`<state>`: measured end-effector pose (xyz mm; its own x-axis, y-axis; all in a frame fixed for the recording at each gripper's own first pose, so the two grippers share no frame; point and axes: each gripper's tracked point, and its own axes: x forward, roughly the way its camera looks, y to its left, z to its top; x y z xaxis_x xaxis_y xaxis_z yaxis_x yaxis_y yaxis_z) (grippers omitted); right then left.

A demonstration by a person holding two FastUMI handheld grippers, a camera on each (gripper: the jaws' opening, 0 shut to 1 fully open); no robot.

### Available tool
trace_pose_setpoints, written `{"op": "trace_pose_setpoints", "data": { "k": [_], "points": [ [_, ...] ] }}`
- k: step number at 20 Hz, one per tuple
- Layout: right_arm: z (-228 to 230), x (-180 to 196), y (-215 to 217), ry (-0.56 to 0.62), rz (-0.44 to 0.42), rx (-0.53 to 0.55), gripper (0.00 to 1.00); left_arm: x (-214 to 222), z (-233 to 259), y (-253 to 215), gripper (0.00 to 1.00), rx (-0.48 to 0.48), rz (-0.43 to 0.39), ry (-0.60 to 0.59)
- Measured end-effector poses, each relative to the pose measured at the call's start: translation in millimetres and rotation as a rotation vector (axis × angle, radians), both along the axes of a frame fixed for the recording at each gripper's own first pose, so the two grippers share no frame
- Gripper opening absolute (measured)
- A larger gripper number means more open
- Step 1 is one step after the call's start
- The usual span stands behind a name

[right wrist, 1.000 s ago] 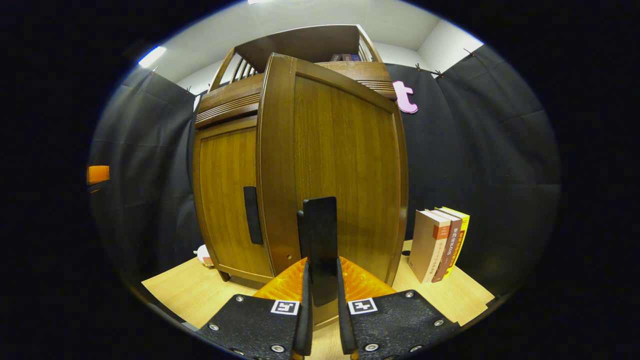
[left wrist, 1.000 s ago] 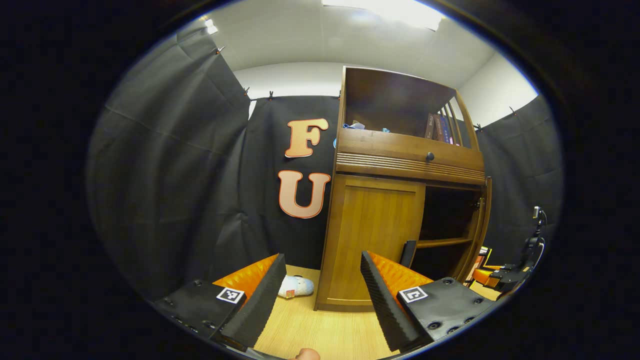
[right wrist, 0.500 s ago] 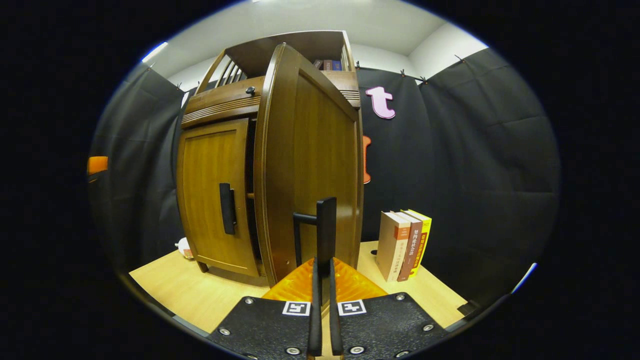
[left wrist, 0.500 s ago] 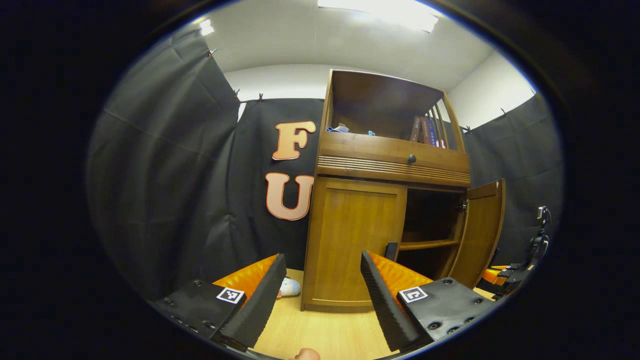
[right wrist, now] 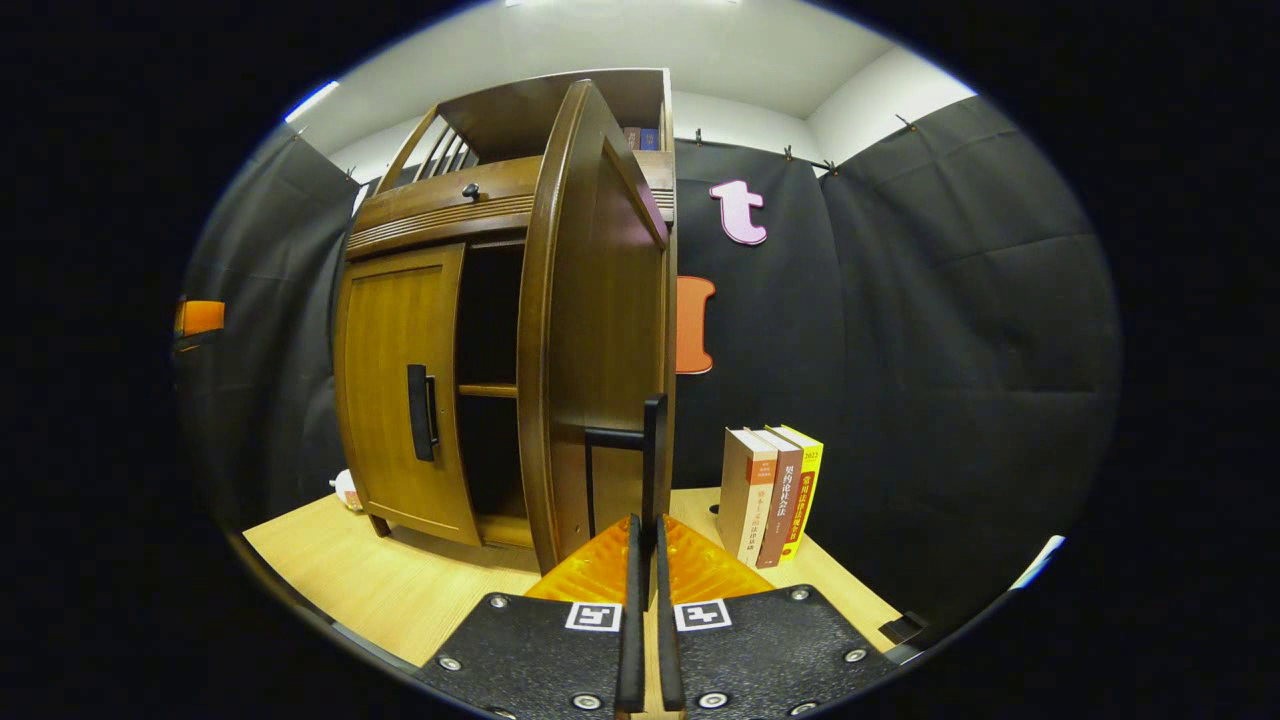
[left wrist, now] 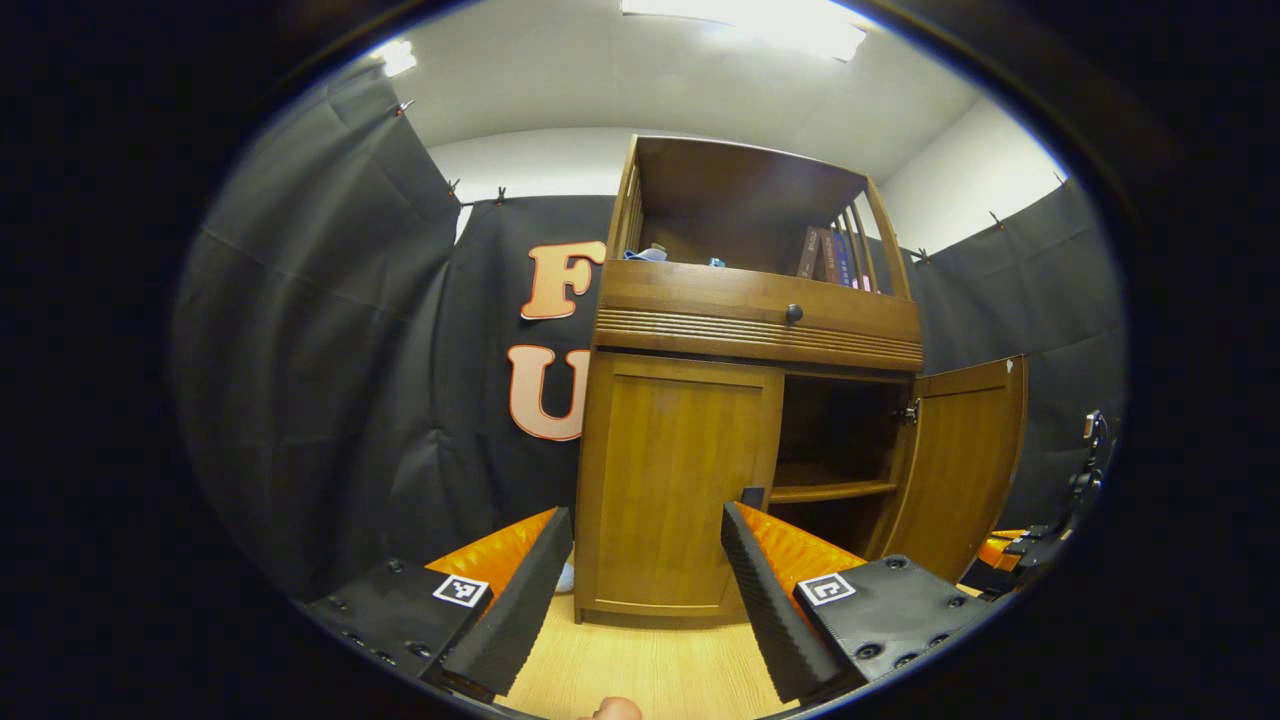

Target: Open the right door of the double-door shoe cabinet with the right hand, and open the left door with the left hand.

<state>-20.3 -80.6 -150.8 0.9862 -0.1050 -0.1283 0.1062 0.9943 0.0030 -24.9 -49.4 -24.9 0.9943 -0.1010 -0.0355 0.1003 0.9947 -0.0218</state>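
Note:
The brown wooden shoe cabinet stands on a light wood floor. Its left door is closed, and that door's dark handle peeks out behind one fingertip. My left gripper is open, short of that door and touching nothing. The right door stands wide open, showing a shelf inside. In the right gripper view this door is nearly edge-on, and my right gripper is shut on its black handle. The left door's handle is free.
Three books stand on the floor right of the cabinet. A small white object lies at its left foot. A drawer with a round knob sits above the doors, under an open shelf holding books. Black cloth walls surround the booth.
The right door has swung much further open, pulled by my right gripper on its handle. My left gripper stays open while the cabinet slides left in its view.

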Motion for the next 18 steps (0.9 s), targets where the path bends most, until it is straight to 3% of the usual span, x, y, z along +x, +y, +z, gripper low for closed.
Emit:
{"op": "trace_pose_setpoints", "data": {
  "k": [8,11,14,18],
  "points": [
    [4.3,-19.9,-46.3,-0.025,-0.046,0.005,0.05,14.6,-12.6,-60.2,0.96,0.010,-0.070,0.022],
    [3.1,-35.4,-85.5,-0.031,-0.130,-0.028,0.00,23.1,-13.8,-81.0,0.94,0.000,-0.099,0.013],
    [-0.3,-43.4,-99.8,-0.022,-0.132,0.034,0.00,36.7,-20.1,-98.9,0.99,-0.026,-0.117,0.021],
    [-6.4,-50.4,-118.6,-0.013,-0.164,0.040,0.00,64.2,-40.0,-125.2,0.99,-0.022,-0.148,0.043]
  ]
}}
